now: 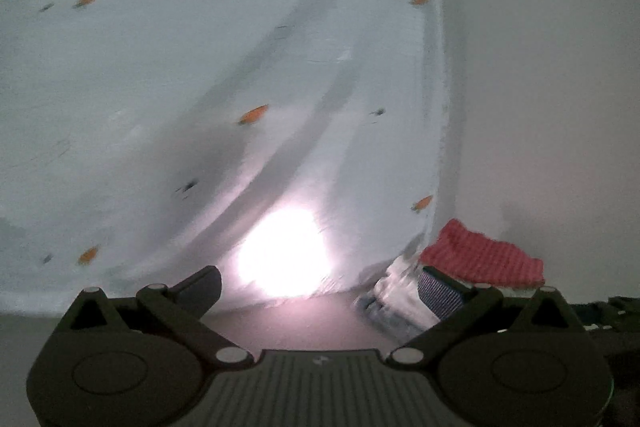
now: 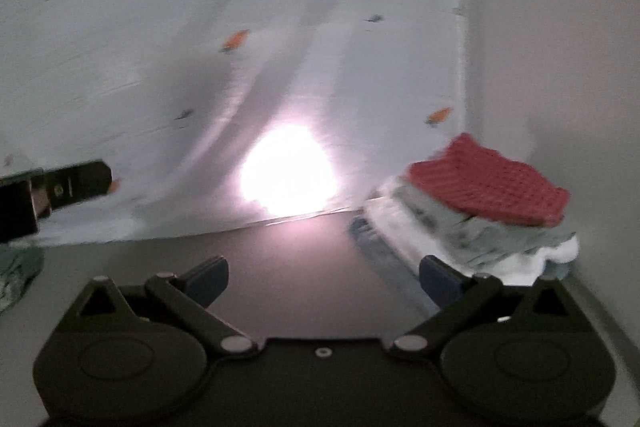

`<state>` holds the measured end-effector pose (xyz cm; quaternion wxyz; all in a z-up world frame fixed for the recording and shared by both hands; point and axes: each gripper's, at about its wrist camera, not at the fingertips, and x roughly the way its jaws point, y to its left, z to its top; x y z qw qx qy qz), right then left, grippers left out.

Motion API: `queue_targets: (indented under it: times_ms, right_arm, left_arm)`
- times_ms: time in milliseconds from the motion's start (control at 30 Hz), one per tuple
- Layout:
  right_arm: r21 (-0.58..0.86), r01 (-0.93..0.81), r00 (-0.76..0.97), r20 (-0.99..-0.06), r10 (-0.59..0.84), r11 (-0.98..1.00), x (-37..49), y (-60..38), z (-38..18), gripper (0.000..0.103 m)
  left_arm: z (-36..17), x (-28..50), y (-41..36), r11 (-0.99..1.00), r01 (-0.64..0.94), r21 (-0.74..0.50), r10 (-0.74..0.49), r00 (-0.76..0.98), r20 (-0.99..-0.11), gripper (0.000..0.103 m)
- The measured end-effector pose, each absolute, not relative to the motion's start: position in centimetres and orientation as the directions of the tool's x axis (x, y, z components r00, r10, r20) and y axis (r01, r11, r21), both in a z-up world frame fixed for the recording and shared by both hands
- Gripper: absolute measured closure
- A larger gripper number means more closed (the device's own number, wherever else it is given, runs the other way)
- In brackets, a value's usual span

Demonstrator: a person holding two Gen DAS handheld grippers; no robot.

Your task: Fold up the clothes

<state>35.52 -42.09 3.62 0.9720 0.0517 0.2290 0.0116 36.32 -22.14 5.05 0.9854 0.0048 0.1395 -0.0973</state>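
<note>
Ahead, filling most of both views: a pale blue-grey cloth [image 1: 208, 75] dotted with small orange and dark motifs, rising in long diagonal folds from the dark matt worktop [image 2: 304, 259], lower hem resting on or just above that surface (hard to say which, given the blur). Bright glare spot low on the cloth, straight ahead of each camera. Left gripper [image 1: 320, 287] spread wide, nothing between its dark fingers; left fingertip close to the cloth's bottom edge, contact not clear. Right gripper [image 2: 324, 275] likewise spread wide and holding nothing, blue-padded fingers hovering over bare worktop, short of the hem. To the right, near a plain pale wall [image 2: 560, 47], a stack of folded garments [image 2: 492, 235]: a red knitted piece [image 2: 492, 187] on top, pale grey-green and white layers below, a strip of blue fabric at the base. Same stack visible from the left wrist [image 1: 404, 299], red knit [image 1: 484, 259] uppermost, partly hidden behind the gripper's right finger. At the left edge of the right wrist view, a dark gripper finger with a metal part against the cloth (apparently the left gripper, grip not discernible there), and below it a crumpled greenish patterned fabric [image 2: 16, 279] on the worktop.
</note>
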Motion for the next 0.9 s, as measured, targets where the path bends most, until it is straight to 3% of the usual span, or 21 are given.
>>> queue_targets:
  times_ms: [267, 467, 900]
  right_arm:
    - [0.067, -0.132, 0.873, -0.466, 0.148, 0.989, 26.7, -31.7, 3.5, 0.000]
    - [0.068, -0.200, 0.838, -0.506, 0.206, 0.977, 21.6, -26.7, 2.8, 0.000]
    - [0.052, -0.232, 0.799, -0.559, 0.221, 0.971, 15.2, -23.1, 1.3, 0.000]
  left_arm:
    - [4.9, 26.1, -11.7, 0.992, 0.045, -0.115, -0.087, 0.918, -0.387, 0.000]
    - [4.2, 18.9, -7.5, 0.996, -0.071, -0.062, 0.037, 0.903, -0.429, 0.000]
    - [2.1, 10.7, -4.3, 0.991, -0.117, -0.059, 0.068, 0.844, -0.533, 0.000]
